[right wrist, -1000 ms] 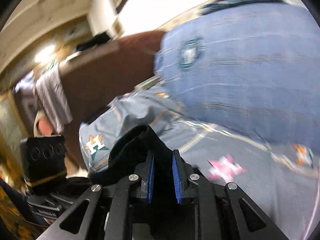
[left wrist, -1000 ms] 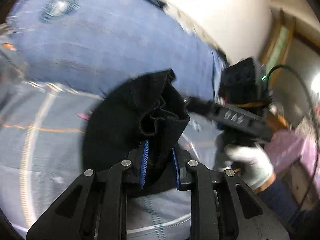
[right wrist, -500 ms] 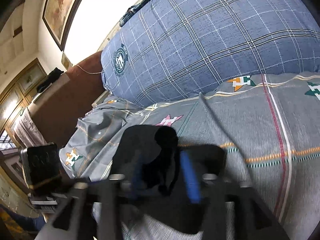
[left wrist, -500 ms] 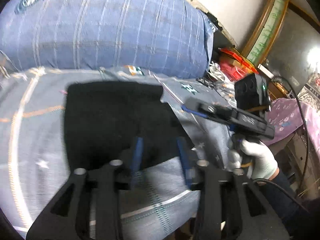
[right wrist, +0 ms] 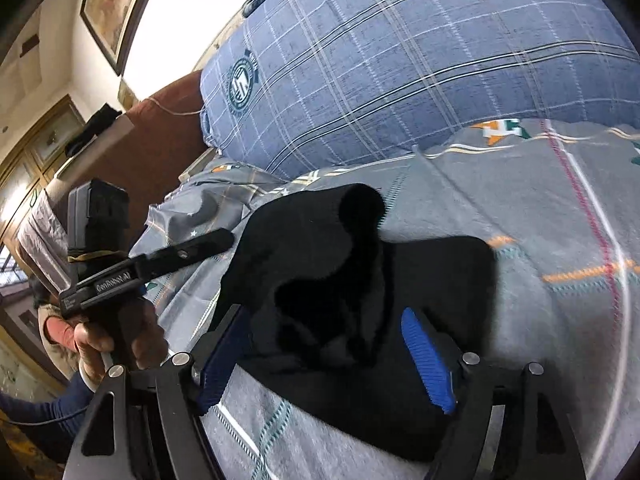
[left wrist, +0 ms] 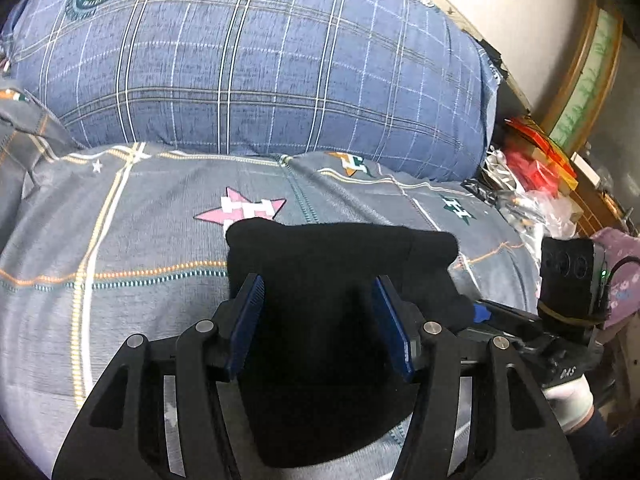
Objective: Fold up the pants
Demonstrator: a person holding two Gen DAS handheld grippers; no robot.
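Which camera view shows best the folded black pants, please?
The right wrist view: the black pants show their stacked layers and a raised bump at the far end on the bedsheet. The left wrist view shows the pants only as a flat dark shape between open claw fingers.

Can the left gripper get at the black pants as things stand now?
Probably yes. The left gripper is open, its jaws apart on either side of the black pants on the bedsheet; nothing lies between.

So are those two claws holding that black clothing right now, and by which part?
Nothing is held. Both the left claw and the right claw stand open, with the folded black pants lying loose on the bed.
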